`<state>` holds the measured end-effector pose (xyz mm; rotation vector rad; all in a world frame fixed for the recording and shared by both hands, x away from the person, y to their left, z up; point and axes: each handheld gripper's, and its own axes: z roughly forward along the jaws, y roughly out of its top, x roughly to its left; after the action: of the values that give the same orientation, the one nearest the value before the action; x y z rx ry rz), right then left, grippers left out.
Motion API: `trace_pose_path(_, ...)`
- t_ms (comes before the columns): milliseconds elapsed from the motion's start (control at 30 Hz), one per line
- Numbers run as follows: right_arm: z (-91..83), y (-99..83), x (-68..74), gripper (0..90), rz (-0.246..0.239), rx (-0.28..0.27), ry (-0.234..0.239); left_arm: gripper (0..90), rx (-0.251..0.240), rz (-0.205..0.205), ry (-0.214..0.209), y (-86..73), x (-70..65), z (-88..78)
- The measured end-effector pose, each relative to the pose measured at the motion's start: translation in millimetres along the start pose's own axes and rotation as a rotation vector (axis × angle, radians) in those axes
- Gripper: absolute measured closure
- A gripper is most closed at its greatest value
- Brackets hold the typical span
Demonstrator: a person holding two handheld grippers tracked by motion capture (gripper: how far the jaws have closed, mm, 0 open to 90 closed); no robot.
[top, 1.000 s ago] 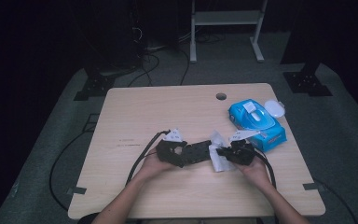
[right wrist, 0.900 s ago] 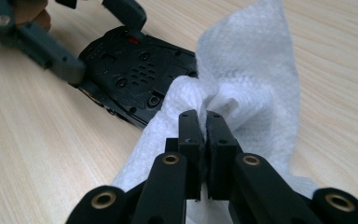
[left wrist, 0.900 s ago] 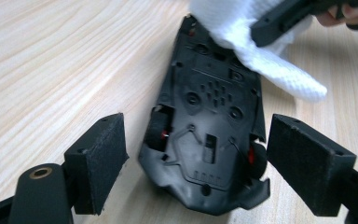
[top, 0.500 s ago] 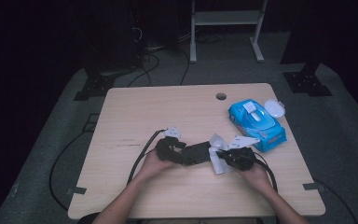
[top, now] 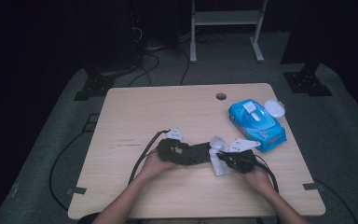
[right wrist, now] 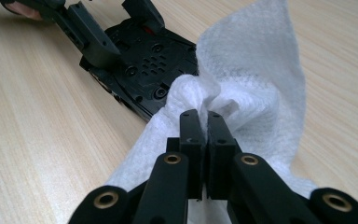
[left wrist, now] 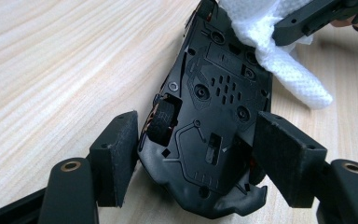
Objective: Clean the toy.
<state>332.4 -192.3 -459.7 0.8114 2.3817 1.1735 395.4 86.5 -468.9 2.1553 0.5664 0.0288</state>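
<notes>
A black toy-car chassis (left wrist: 214,93) lies underside up on the wooden table (top: 135,116), one small wheel showing. My left gripper (left wrist: 196,158) straddles its near end. Its jaws have just been closing with the chassis between them, and both pads now touch its sides. In the high view the left gripper (top: 189,153) and chassis (top: 199,154) sit at the table's front middle. My right gripper (right wrist: 207,126) is shut on a bunched white wipe (right wrist: 256,79), which it holds against the chassis (right wrist: 144,65) at its far end. The right gripper (top: 220,157) meets the left one there.
A blue pack of wipes (top: 256,122) lies at the right of the table, with a round white lid (top: 274,108) beside it. A small cable hole (top: 221,96) sits near the far edge. Cables trail from both grippers over the front edge. A white metal stand (top: 223,18) is behind the table.
</notes>
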Motion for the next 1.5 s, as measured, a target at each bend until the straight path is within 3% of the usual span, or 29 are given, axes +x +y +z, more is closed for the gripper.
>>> trace_pose_path(133,-0.1,-0.2,1.2,87.0,-0.017,-0.001,-0.008,25.6,0.022,-0.087,-0.021,-1.4,7.7,1.5)
trace_pose_path(167,0.0,-0.8,2.6,87.0,-0.029,-0.005,-0.015,25.3,0.026,-0.128,-0.040,-2.4,10.3,2.3)
trace_pose_path(233,0.0,-1.0,2.8,87.0,-0.031,-0.007,-0.017,29.5,0.030,-0.130,-0.069,-2.7,11.5,1.6)
trace_pose_path(433,-0.2,-1.8,4.1,87.0,-0.041,-0.011,-0.026,32.4,0.036,-0.151,-0.066,-1.6,9.5,2.8)
trace_pose_path(633,-2.0,-3.3,4.4,86.9,-0.042,-0.010,-0.014,32.4,0.032,-0.043,-0.011,1.5,-1.8,1.0)
trace_pose_path(667,-2.0,-3.3,4.4,86.9,-0.042,-0.010,-0.014,32.4,0.032,-0.043,-0.011,1.5,-1.8,1.0)
trace_pose_path(700,-2.6,-3.4,4.9,86.9,-0.041,-0.007,-0.011,32.5,0.023,0.000,0.020,1.5,-7.5,0.2)
trace_pose_path(733,-2.6,-3.4,4.9,86.9,-0.041,-0.007,-0.011,32.4,0.023,0.000,0.020,1.5,-7.5,0.2)
trace_pose_path(867,-4.4,-5.6,6.1,86.8,-0.040,-0.001,-0.002,32.5,0.028,0.176,0.131,3.4,-25.8,-1.7)
trace_pose_path(967,-5.5,-7.9,6.8,86.8,-0.023,0.000,0.005,32.6,0.021,0.217,0.166,2.6,-32.9,-1.3)
trace_pose_path(1100,-5.8,-8.1,7.0,86.8,-0.024,0.004,0.007,32.7,0.015,0.245,0.181,1.6,-35.3,-1.9)
trace_pose_path(1233,-6.2,-10.2,7.5,86.9,-0.011,0.008,0.017,42.1,-0.033,0.220,0.153,1.5,-31.8,-7.9)
trace_pose_path(1433,-6.3,-11.1,7.4,86.9,-0.008,0.009,0.020,45.2,-0.059,0.224,0.156,-0.1,-32.5,-8.7)
trace_pose_path(1500,-6.0,-11.8,7.0,86.9,-0.007,0.014,0.019,49.1,-0.093,0.221,0.141,-1.0,-31.1,-11.6)
